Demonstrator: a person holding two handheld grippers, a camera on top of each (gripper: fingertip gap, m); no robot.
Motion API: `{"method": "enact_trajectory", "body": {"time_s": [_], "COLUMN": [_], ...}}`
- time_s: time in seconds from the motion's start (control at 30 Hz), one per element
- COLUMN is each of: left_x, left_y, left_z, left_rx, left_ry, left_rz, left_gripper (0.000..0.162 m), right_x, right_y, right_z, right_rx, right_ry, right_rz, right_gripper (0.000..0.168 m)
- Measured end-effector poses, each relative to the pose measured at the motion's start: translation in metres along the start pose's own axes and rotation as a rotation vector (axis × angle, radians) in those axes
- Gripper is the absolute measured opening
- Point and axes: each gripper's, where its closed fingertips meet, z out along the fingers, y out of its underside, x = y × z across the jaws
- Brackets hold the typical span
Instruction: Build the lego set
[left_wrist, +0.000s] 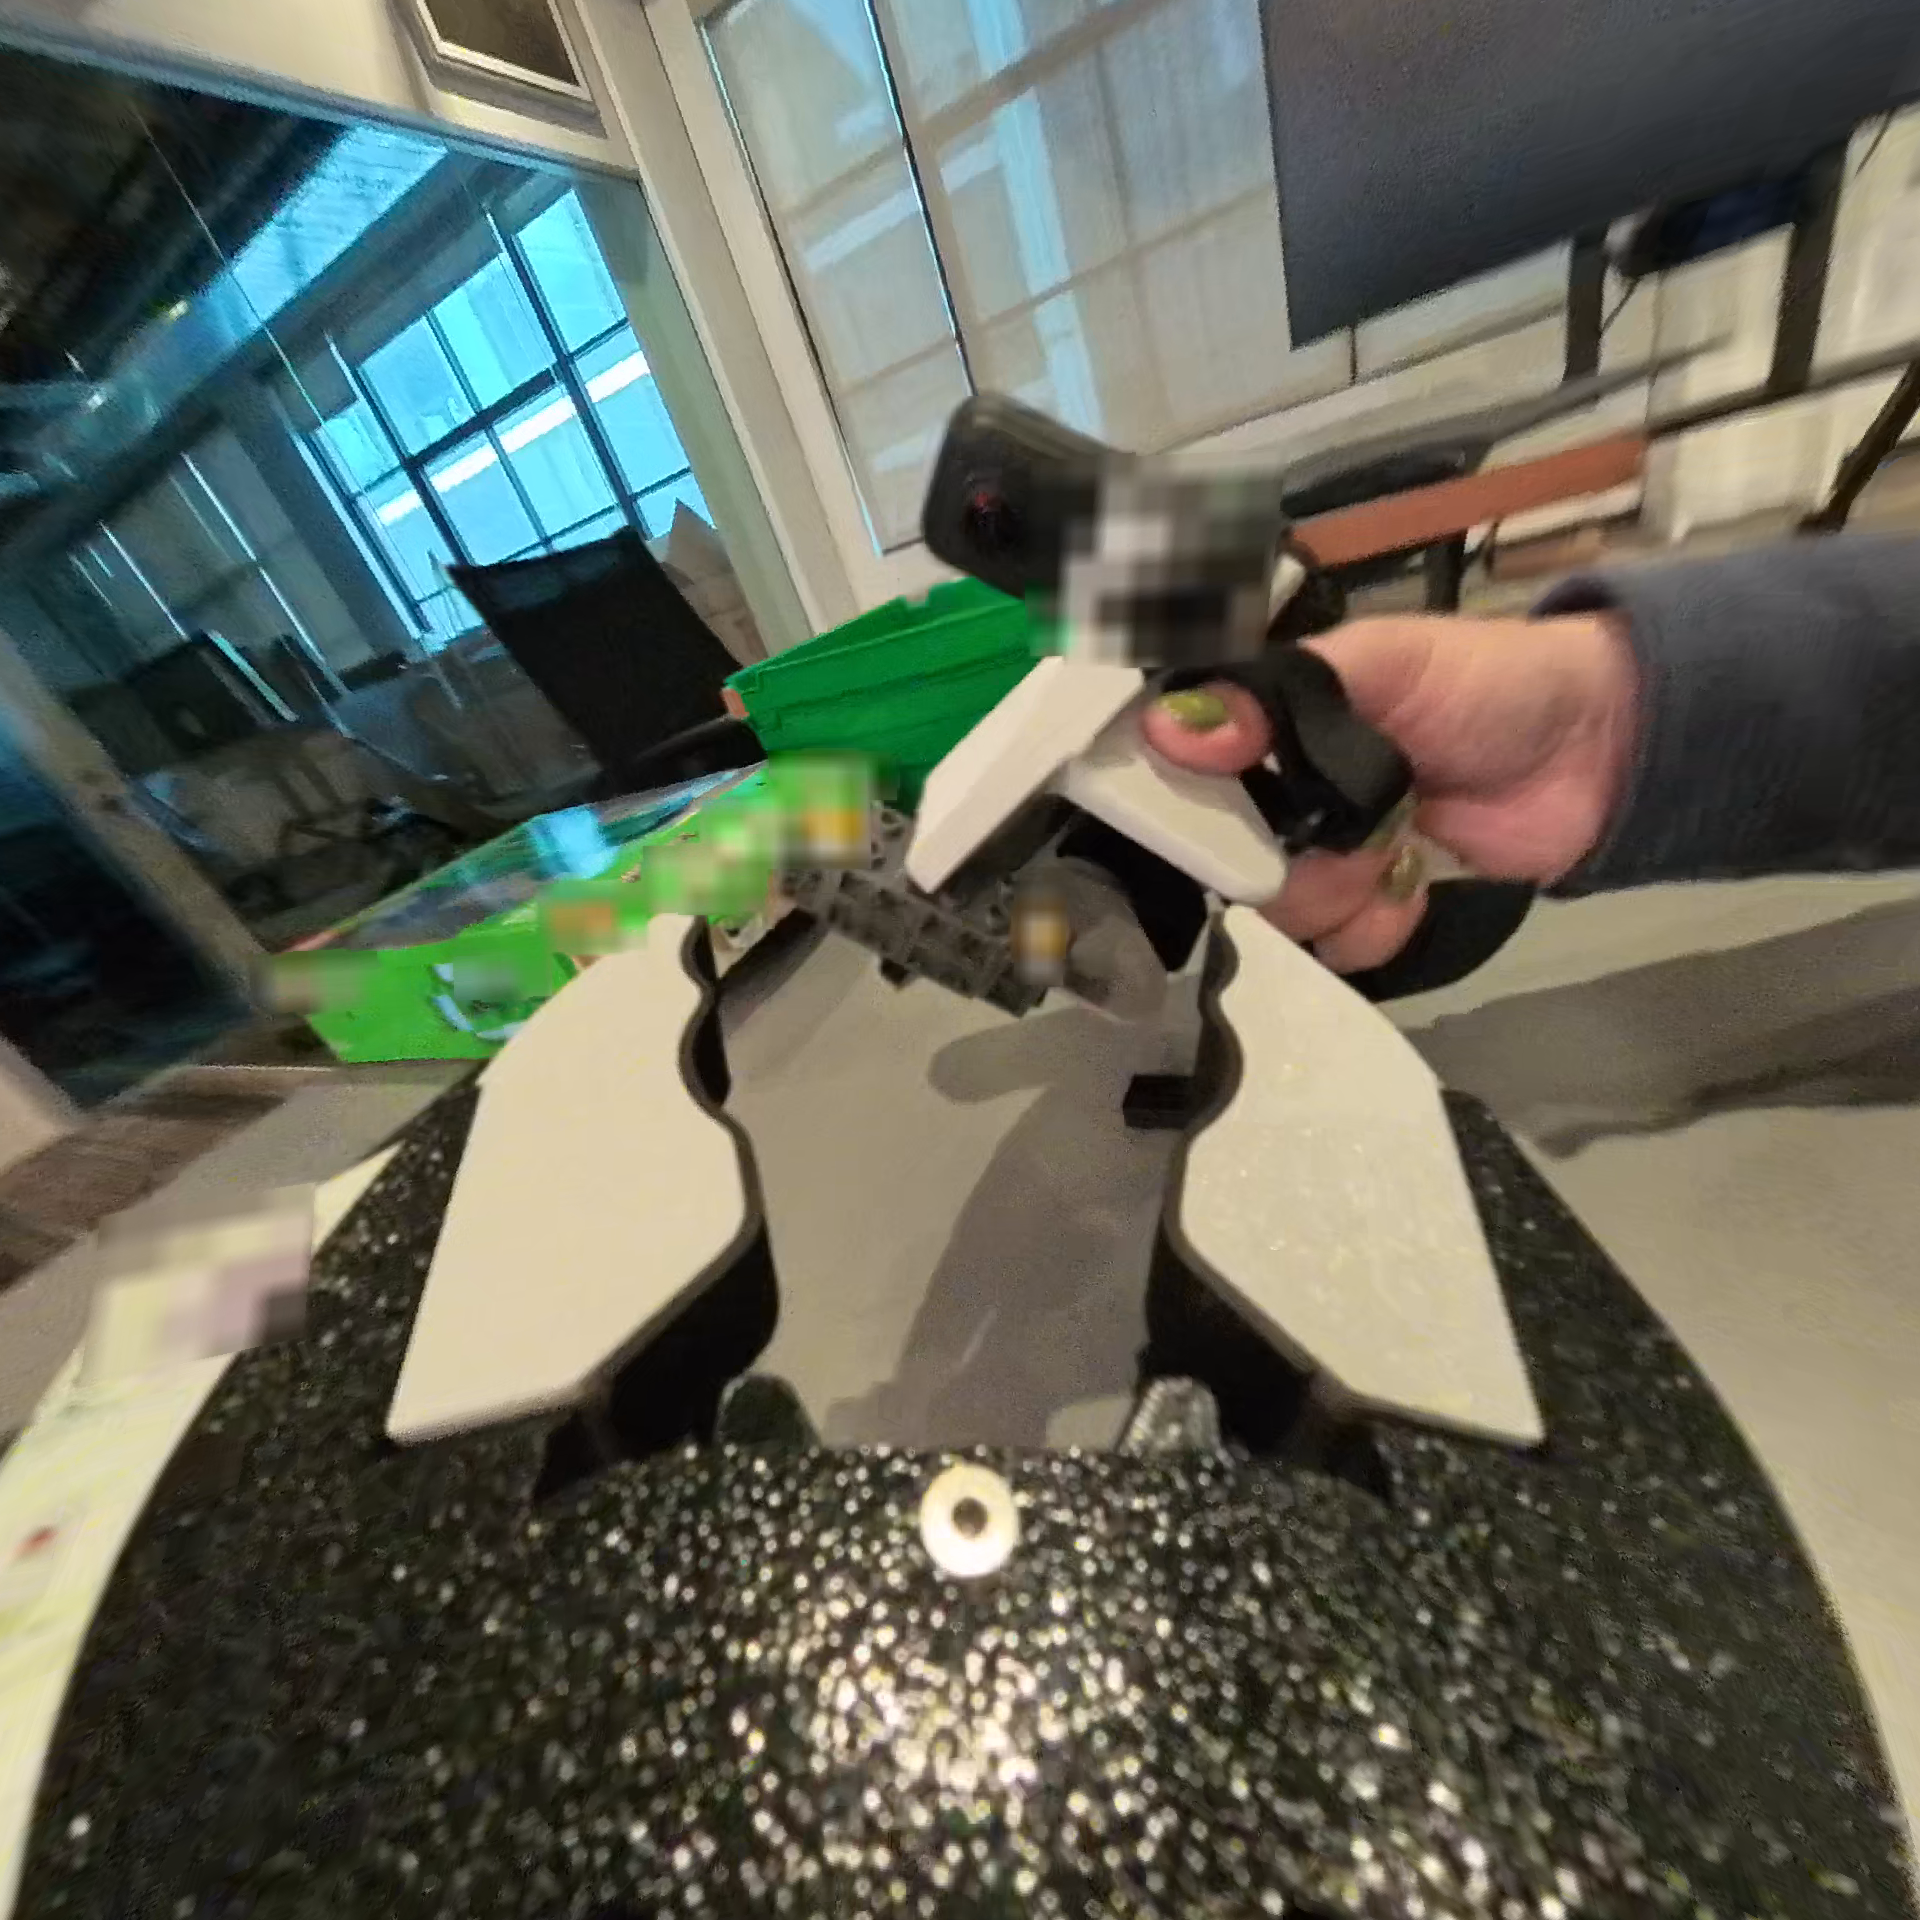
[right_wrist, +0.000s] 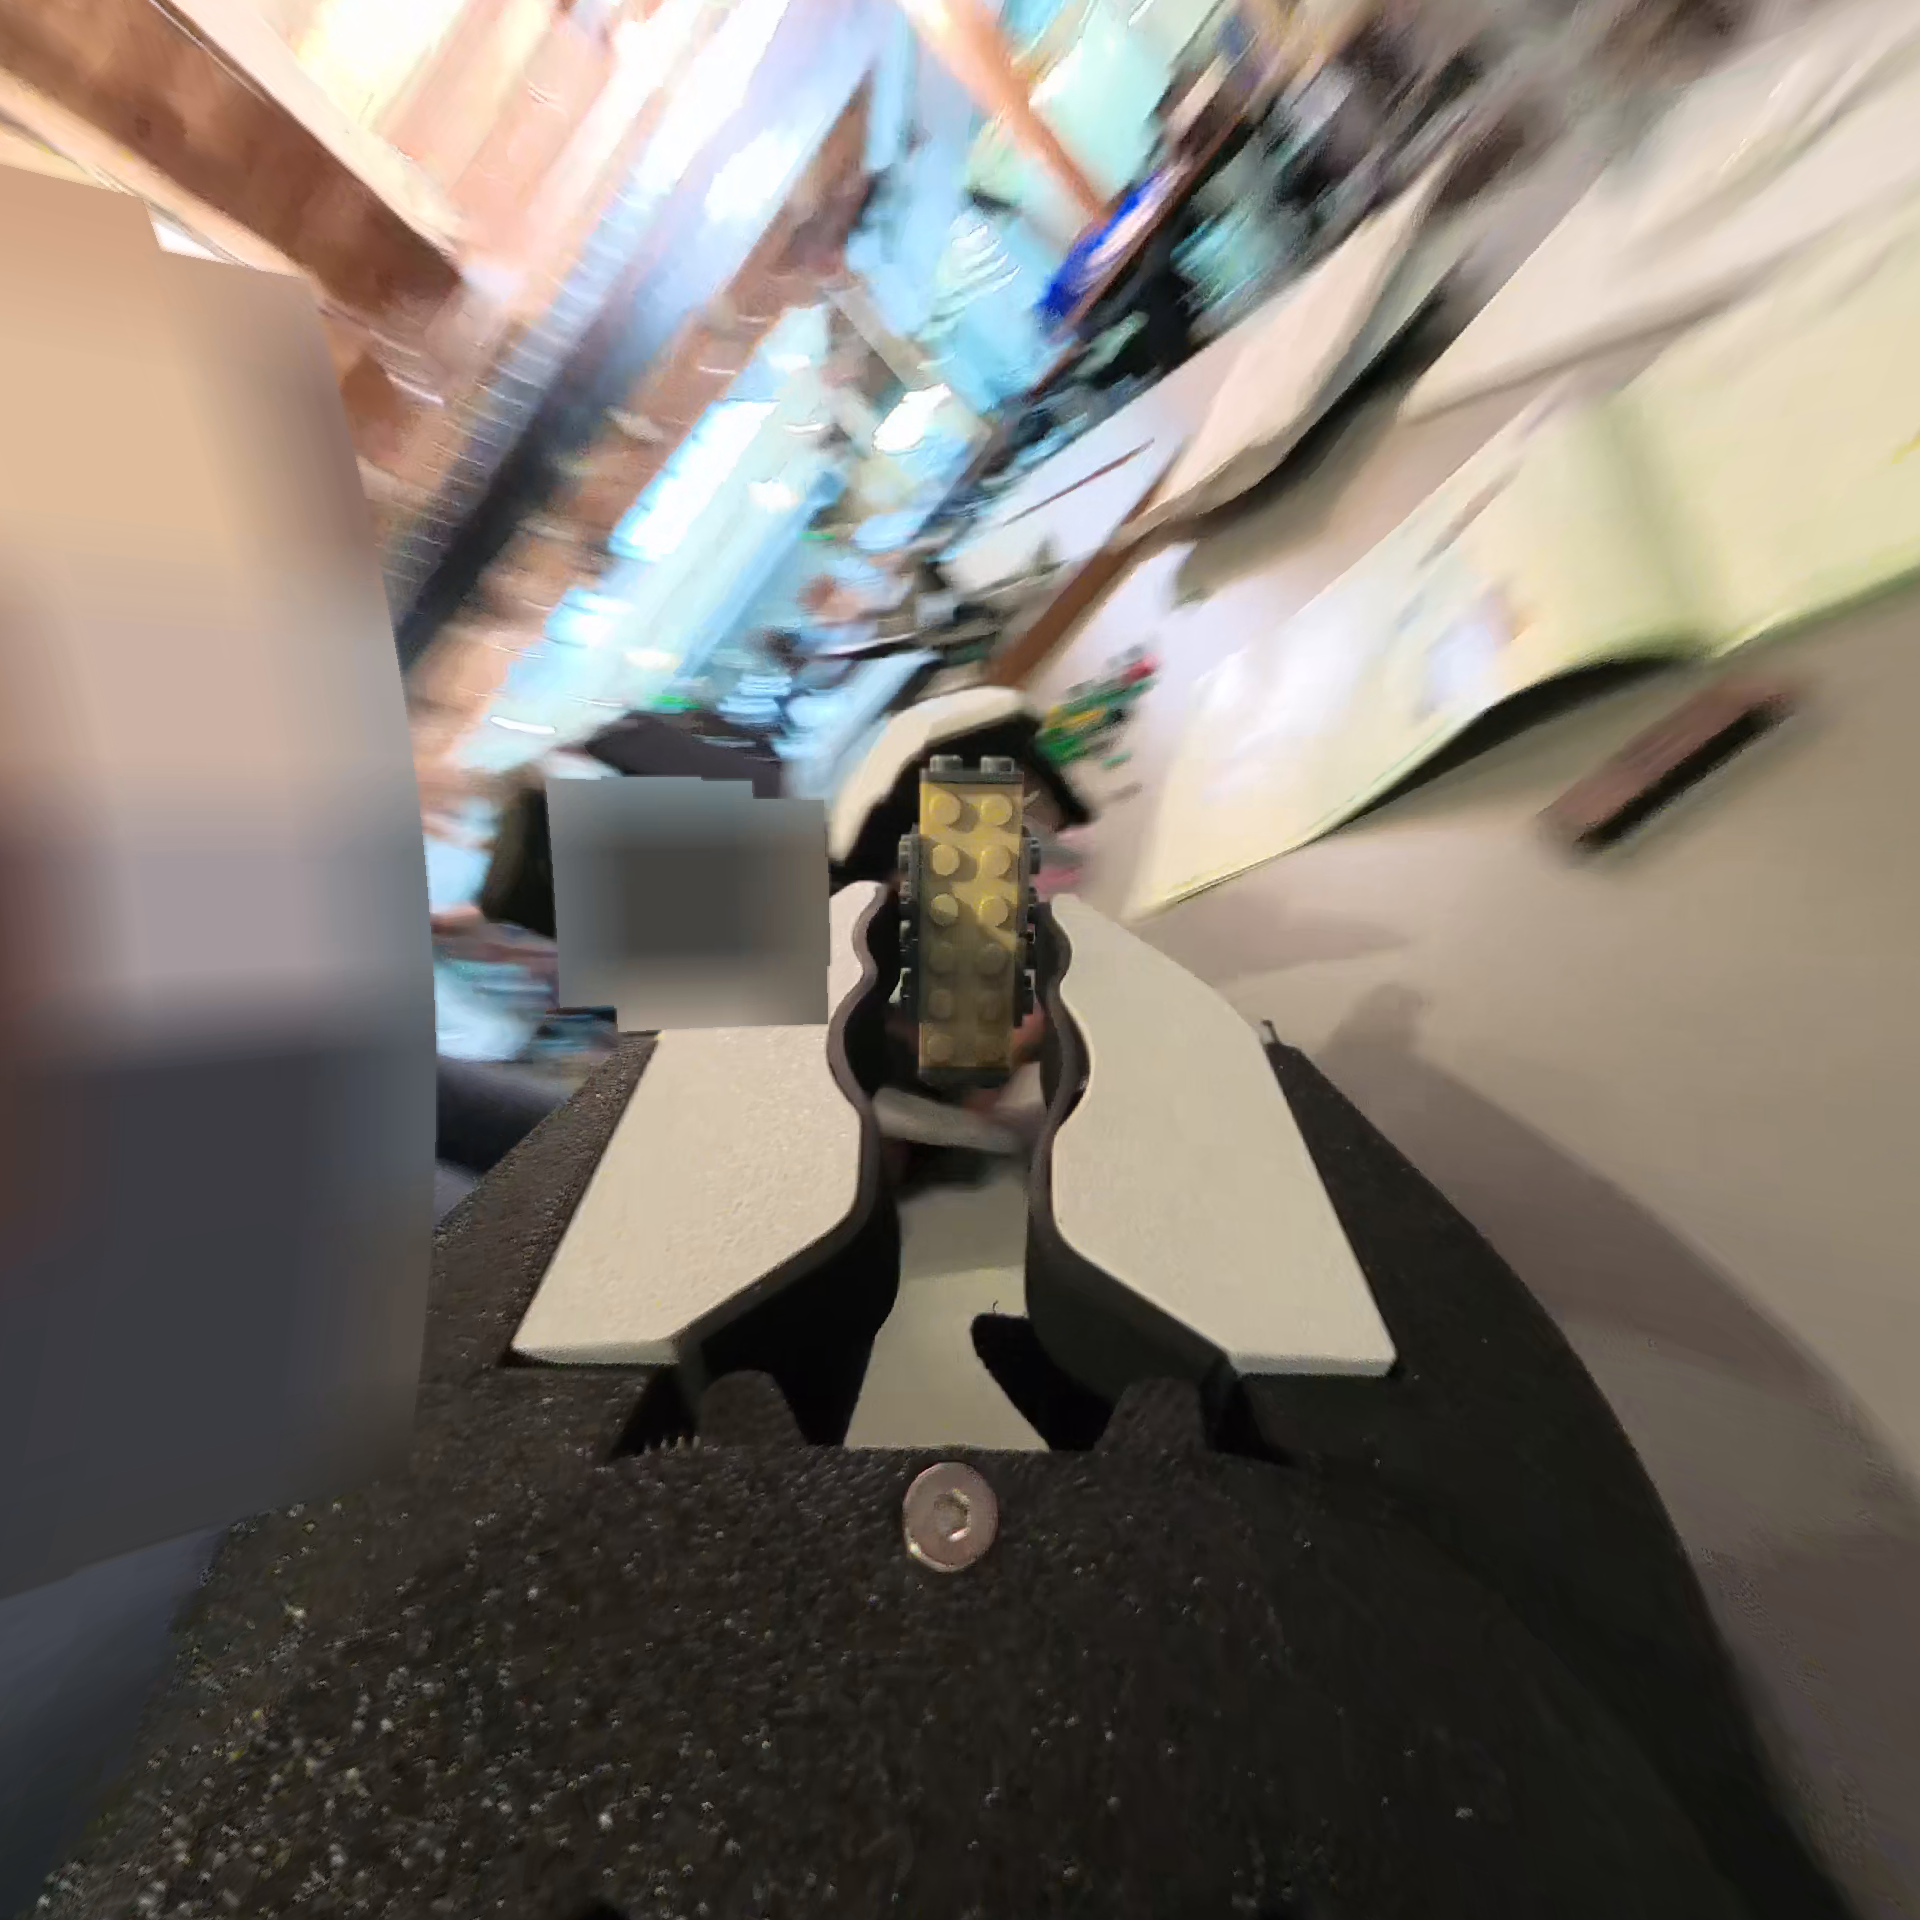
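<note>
Grey and tan bricks make up the small lego piece (left_wrist: 940, 930) that hangs in the air in the left wrist view, just past the tips of the left gripper (left_wrist: 961, 940). That gripper's two white fingers (left_wrist: 582, 1205) stand wide apart with nothing between them, and the pale table (left_wrist: 1662, 1195) shows through the gap. The right gripper (left_wrist: 1023, 883) comes in from the upper right, held by a hand (left_wrist: 1455, 769) in a dark sleeve, and its white fingers close on the far end of the lego piece. Behind it lie a green box (left_wrist: 457, 935) with a glossy lid and a green bin (left_wrist: 894, 675), both on the table and close to each other. Tall windows fill the background. In the right wrist view the right gripper (right_wrist: 961, 935) has its fingers (right_wrist: 727, 1174) drawn close together and clamped on the lego piece (right_wrist: 966, 925), which stands lengthwise between the tips, tan studs facing the camera and grey bricks at its edges. Just beyond it one white finger of the left gripper (right_wrist: 940, 748) curves over the top of the piece; whether it touches cannot be told. To the right an open booklet (right_wrist: 1403, 675) lies on the table (right_wrist: 1455, 987). Everything farther off is smeared by motion blur.
</note>
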Motion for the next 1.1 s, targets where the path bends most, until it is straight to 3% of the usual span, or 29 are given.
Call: {"method": "enact_trajectory", "body": {"time_s": [0.03, 0.3, 0.43, 0.6, 0.77, 1.1], "left_x": [-0.004, -0.035, -0.030, -0.029, -0.027, -0.025], "left_y": [-0.001, -0.012, -0.012, -0.021, -0.026, -0.022], "left_z": [-0.002, -0.015, -0.013, -0.015, -0.017, -0.015], "left_rx": [0.016, 0.167, 0.144, 0.123, 0.070, 0.019], "left_ry": [-0.006, -0.026, -0.044, -0.138, -0.220, -0.241], "left_rz": [-0.049, -0.506, -0.469, -0.316, -0.135, -0.063], "left_gripper": [0.087, 0.059, 0.056, 0.047, 0.038, 0.022], "right_x": [0.004, 0.020, 0.013, 0.004, -0.003, -0.006], "right_y": [-0.002, -0.021, -0.028, -0.033, -0.033, -0.026], "right_z": [-0.003, -0.023, -0.022, -0.018, -0.017, -0.012], "right_rx": [0.003, -0.121, -0.216, -0.321, -0.389, -0.450], "right_ry": [0.054, 0.671, 0.916, 1.113, 1.213, 1.212], "right_rz": [-0.075, -0.992, -1.426, -1.812, -2.018, -2.198], "right_gripper": [0.024, 0.024, 0.024, 0.024, 0.024, 0.024]}}
